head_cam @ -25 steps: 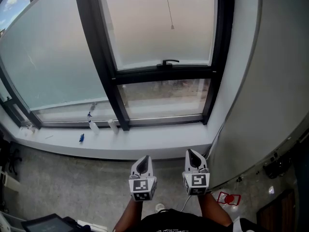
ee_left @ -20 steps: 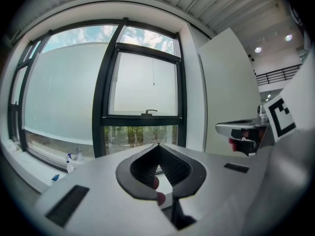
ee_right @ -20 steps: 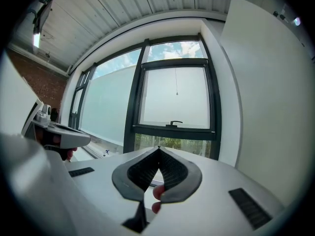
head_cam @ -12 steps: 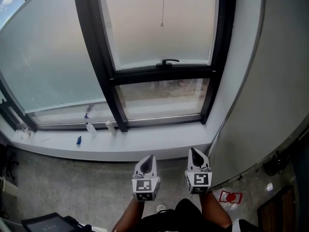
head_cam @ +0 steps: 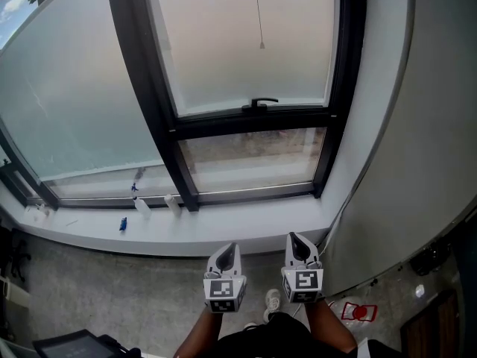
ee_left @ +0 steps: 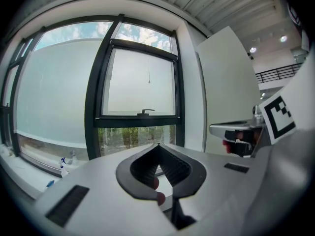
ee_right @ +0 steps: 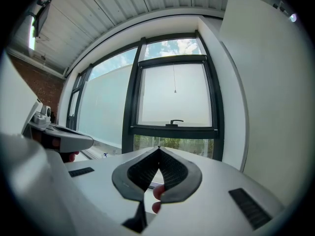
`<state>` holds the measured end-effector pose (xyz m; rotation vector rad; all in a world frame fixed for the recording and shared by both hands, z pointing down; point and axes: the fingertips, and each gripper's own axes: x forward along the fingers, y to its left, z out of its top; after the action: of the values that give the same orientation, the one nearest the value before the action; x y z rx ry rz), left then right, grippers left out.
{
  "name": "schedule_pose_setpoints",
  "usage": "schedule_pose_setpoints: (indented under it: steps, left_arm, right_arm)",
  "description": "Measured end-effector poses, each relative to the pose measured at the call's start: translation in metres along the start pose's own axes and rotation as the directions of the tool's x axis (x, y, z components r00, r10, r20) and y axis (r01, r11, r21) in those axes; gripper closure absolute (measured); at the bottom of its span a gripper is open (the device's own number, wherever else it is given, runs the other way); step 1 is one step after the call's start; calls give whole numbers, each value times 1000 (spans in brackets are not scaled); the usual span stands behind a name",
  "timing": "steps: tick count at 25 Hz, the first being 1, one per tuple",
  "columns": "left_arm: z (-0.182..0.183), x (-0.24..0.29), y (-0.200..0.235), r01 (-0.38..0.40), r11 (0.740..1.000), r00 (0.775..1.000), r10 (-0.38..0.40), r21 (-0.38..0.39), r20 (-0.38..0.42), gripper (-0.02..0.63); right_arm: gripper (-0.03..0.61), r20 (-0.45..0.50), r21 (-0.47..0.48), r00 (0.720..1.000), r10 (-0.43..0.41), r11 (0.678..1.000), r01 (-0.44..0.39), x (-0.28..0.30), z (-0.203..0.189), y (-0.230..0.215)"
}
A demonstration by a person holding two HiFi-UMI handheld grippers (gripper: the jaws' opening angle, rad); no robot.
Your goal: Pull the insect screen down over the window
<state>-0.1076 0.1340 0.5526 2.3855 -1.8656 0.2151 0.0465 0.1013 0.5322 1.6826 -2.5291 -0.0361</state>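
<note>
A black-framed window [head_cam: 253, 47] with frosted glass stands ahead, a black handle [head_cam: 260, 103] on its lower bar. A thin pull cord [head_cam: 260, 21] hangs down in front of the pane, ending in a small weight; it also shows in the left gripper view as the cord [ee_left: 149, 70] and in the right gripper view as the cord [ee_right: 174, 80]. My left gripper [head_cam: 226, 251] and right gripper [head_cam: 296, 242] are held low, side by side, well short of the sill. Both are shut with nothing between the jaws.
A white sill [head_cam: 186, 230] runs below the window with small spray bottles [head_cam: 140, 202] and a blue item [head_cam: 123, 223]. A grey-white wall [head_cam: 417, 125] stands close on the right. A red object [head_cam: 358, 312] lies on the floor at lower right.
The view has shifted slightly, so the window and cord sit a little differently in frame. Both grippers stay low, shut, and close together.
</note>
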Motion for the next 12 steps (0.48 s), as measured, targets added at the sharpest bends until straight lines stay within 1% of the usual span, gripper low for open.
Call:
schedule_pose_setpoints:
  steps: [4, 7, 12]
  left_arm:
    - [6, 20, 5, -10, 1000, 1000, 10, 5, 4, 611]
    - [14, 37, 6, -6, 999, 1000, 6, -37, 3, 611]
    - [20, 68, 20, -32, 997, 999, 30, -74, -24, 611]
  right_arm:
    - [575, -4, 2, 1000, 20, 1000, -20, 19, 0, -5]
    - [575, -14, 1, 999, 32, 999, -32, 39, -2, -11]
    - [575, 1, 8, 998, 59, 998, -59, 79, 5, -20]
